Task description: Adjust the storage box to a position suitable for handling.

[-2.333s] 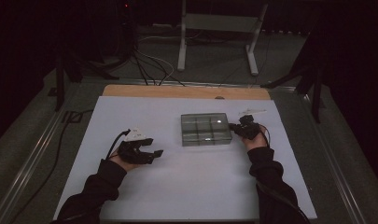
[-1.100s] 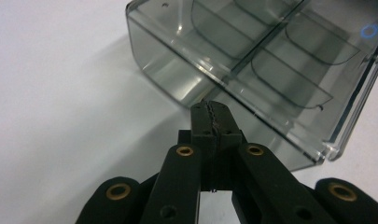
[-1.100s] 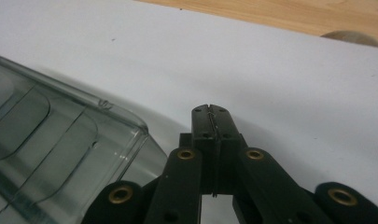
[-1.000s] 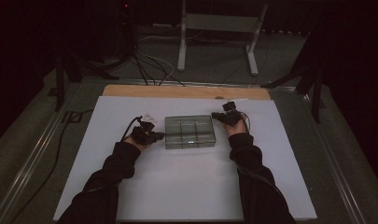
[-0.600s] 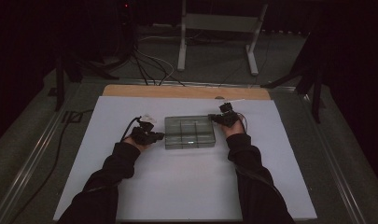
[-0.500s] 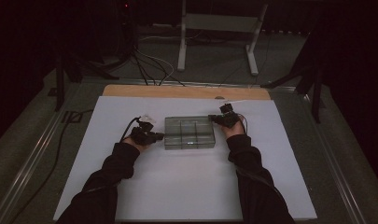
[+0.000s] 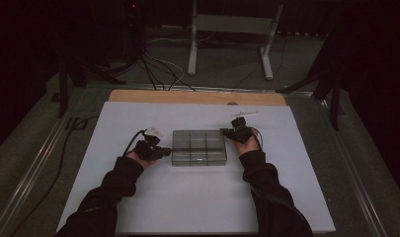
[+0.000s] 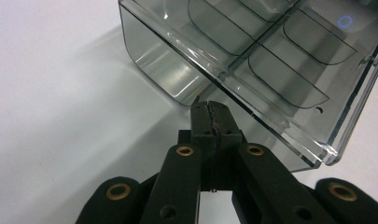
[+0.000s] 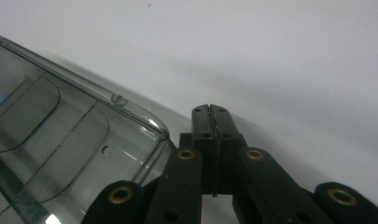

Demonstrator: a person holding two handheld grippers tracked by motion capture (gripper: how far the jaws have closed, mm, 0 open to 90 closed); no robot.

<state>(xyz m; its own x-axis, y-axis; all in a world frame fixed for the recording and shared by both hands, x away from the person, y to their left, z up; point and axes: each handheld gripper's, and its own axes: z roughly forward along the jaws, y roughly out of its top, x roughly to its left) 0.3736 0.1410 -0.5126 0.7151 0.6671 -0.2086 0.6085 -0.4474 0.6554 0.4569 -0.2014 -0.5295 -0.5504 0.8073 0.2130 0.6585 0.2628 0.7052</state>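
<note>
A clear plastic box (image 7: 199, 147) with compartments sits near the middle of the white table (image 7: 197, 197); a gripper flanks it on either side. The left gripper (image 7: 163, 151) comes in at the box's left end, jaws clenched flat together with nothing between them, tips right at the lower edge of the box wall in the left gripper view (image 8: 210, 108); whether they actually touch is hard to call. The right gripper (image 7: 226, 132) is at the far right corner, jaws likewise pressed together on nothing, tips just beside the rounded corner in the right gripper view (image 9: 210, 111). Now the box itself (image 8: 252, 60): thin, rigid, glossy plastic with empty compartments, so it looks light and likely to skate on this smooth surface; a one-sided nudge would probably spin it. Best bet, I'd say: press both ends together low on the walls, or pinch the raised rim (image 9: 130, 114), gently, since such plastic may crack.
</note>
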